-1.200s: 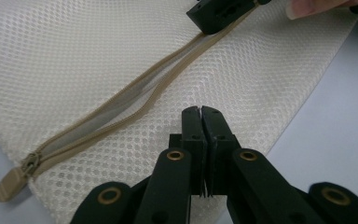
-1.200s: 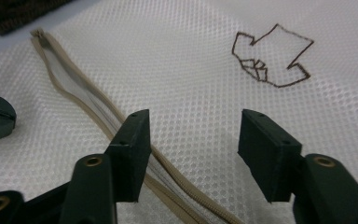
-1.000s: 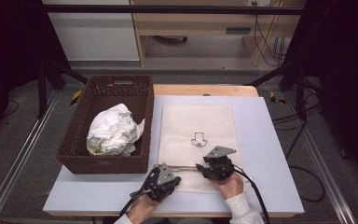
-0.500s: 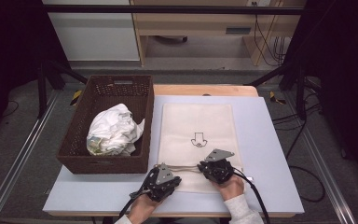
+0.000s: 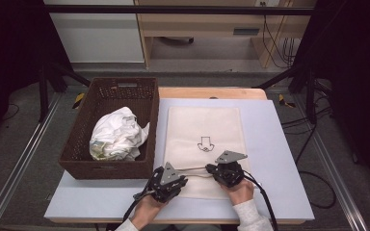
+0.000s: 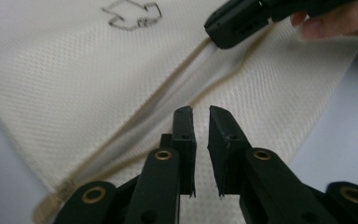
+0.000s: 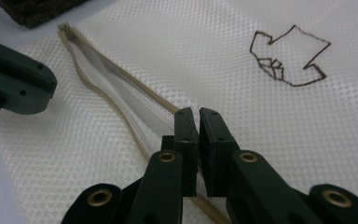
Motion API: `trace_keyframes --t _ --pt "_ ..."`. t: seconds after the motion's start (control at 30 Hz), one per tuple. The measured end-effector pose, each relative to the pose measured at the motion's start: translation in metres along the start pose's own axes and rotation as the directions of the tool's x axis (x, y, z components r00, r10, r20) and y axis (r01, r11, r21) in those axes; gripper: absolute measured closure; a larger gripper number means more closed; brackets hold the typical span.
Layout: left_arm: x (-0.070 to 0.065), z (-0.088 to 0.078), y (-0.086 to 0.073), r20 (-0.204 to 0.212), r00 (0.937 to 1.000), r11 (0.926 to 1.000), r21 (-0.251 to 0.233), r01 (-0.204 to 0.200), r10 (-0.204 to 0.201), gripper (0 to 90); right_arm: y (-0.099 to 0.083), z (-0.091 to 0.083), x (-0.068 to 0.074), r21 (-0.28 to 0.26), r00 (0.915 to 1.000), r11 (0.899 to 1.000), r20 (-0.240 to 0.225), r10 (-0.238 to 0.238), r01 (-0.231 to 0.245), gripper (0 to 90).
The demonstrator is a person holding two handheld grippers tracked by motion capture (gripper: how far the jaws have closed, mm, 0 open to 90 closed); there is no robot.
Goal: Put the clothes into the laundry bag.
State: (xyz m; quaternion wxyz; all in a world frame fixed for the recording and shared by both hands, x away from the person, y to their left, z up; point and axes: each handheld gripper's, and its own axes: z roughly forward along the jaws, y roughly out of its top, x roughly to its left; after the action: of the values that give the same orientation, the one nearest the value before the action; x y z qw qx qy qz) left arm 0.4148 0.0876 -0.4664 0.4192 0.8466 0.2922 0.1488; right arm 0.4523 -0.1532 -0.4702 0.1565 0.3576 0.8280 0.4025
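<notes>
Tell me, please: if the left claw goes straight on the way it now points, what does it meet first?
Probably the mesh bag at its zipper opening, just ahead of the left claw; beyond that, the right claw. Depth is unclear.

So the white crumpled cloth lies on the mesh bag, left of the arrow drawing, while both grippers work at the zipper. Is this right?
Not quite. The white crumpled cloth lies inside the brown basket, beside the mesh bag, not on it; the high view shows this. The rest holds: both the left gripper and the right gripper are at the zipper.
</notes>
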Motion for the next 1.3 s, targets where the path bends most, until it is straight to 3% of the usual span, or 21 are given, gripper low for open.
trace_keyframes --t 0.03,0.07,0.13,0.17,0.27,0.47,0.5,0.57,0.6,0.7,0.73,0.77,0.83,0.87,0.93,1.0,1.07,1.13,1.17,1.2,1.3 --pt "0.001 -0.002 0.004 -0.01 0.9999 0.9999 -0.014 -0.005 0.005 77.9 0.0 0.0 0.0 0.0 1.0 1.0 0.0 0.0 0.0 86.5" --pt "0.004 -0.003 0.013 -0.027 0.9994 0.9985 -0.05 -0.022 0.021 70.2 0.003 -0.003 -0.001 -0.015 1.0 1.0 0.0 0.005 -0.005 86.6" --pt "0.005 -0.002 0.017 -0.046 0.9983 0.9974 -0.061 -0.037 0.034 65.9 0.004 -0.004 -0.001 -0.017 1.0 1.0 0.002 0.002 -0.002 86.7" --pt "0.006 0.002 0.023 -0.061 0.9971 0.997 -0.059 -0.05 0.046 54.9 0.006 -0.006 -0.001 -0.024 1.0 1.0 0.007 -0.003 0.004 86.9" --pt "0.006 0.021 0.033 -0.104 0.99 0.9951 -0.016 -0.098 0.096 46.1 0.009 -0.007 -0.001 -0.032 1.0 0.999 0.006 -0.007 0.007 87.1" --pt "0.003 0.044 0.035 -0.098 0.9877 0.9924 0.032 -0.119 0.121 40.7 0.009 -0.009 -0.002 -0.042 1.0 0.999 0.003 -0.001 0.001 87.3" --pt "0.004 0.048 0.034 -0.098 0.9873 0.9917 0.042 -0.122 0.125 43.0 0.009 -0.009 -0.002 -0.046 1.0 0.999 0.001 0.001 -0.001 87.3" --pt "0.005 0.051 0.033 -0.115 0.9859 0.9918 0.055 -0.115 0.121 58.6 0.01 -0.009 -0.002 -0.046 1.0 0.999 -0.004 0.005 -0.005 87.3" --pt "0.008 0.053 0.033 -0.088 0.9917 0.995 0.044 -0.09 0.093 65.3 0.009 -0.009 -0.002 -0.041 0.9999 0.999 -0.005 0.009 -0.009 87.0" --pt "0.009 0.053 0.033 -0.092 0.9911 0.9949 0.037 -0.093 0.096 77.8 0.009 -0.008 -0.001 -0.041 0.9999 0.999 -0.008 0.009 -0.009 85.0" --pt "0.008 0.052 0.033 -0.103 0.9894 0.9944 0.035 -0.1 0.103 77.8 0.009 -0.008 -0.001 -0.044 1.0 0.999 -0.003 0.007 -0.007 82.1" --pt "0.009 0.052 0.033 -0.109 0.9888 0.9946 0.033 -0.099 0.102 81.4 0.009 -0.008 -0.001 -0.041 0.9997 0.999 0.022 -0.007 0.008 71.1" --pt "0.01 0.051 0.034 -0.1 0.9918 0.9968 0.022 -0.077 0.079 82.0 0.008 -0.008 -0.001 -0.034 0.9992 0.999 0.04 -0.008 0.01 65.2" --pt "0.013 0.048 0.036 -0.088 0.9947 0.9986 0.008 -0.052 0.053 82.0 0.005 -0.008 -0.002 -0.028 0.9977 0.999 0.065 -0.02 0.022 54.7" --pt "0.015 0.044 0.038 -0.065 0.9976 0.9995 -0.016 -0.026 0.025 81.8 0.001 -0.006 0.0 -0.011 0.9953 0.999 0.09 -0.036 0.037 46.2" --pt "0.017 0.041 0.04 -0.05 0.9987 0.9993 -0.036 -0.01 0.008 81.6 -0.001 -0.004 0.003 0.008 0.9857 0.997 0.15 -0.076 0.076 43.2" --pt "0.017 0.04 0.04 -0.046 0.9989 0.9992 -0.038 -0.008 0.007 81.2 -0.001 -0.002 0.004 0.019 0.9818 0.996 0.166 -0.093 0.092 45.3" --pt "0.017 0.038 0.04 -0.042 0.9991 0.9994 -0.035 -0.005 0.004 80.3 -0.001 -0.001 0.003 0.023 0.9802 0.996 0.179 -0.084 0.081 58.9" --pt "0.017 0.038 0.04 -0.042 0.9991 0.9994 -0.035 -0.005 0.004 78.9 -0.001 -0.001 0.003 0.023 0.9802 0.996 0.179 -0.084 0.081 58.9" --pt "0.015 0.037 0.038 -0.031 0.9995 0.9993 -0.038 0.0 -0.001 75.9 0.0 -0.002 0.0 0.017 0.9817 0.998 0.178 -0.067 0.065 70.0" --pt "0.013 0.034 0.037 -0.025 0.9997 0.9993 -0.037 0.004 -0.005 66.5 0.001 -0.003 -0.002 0.004 0.9847 0.999 0.169 -0.044 0.044 77.9"
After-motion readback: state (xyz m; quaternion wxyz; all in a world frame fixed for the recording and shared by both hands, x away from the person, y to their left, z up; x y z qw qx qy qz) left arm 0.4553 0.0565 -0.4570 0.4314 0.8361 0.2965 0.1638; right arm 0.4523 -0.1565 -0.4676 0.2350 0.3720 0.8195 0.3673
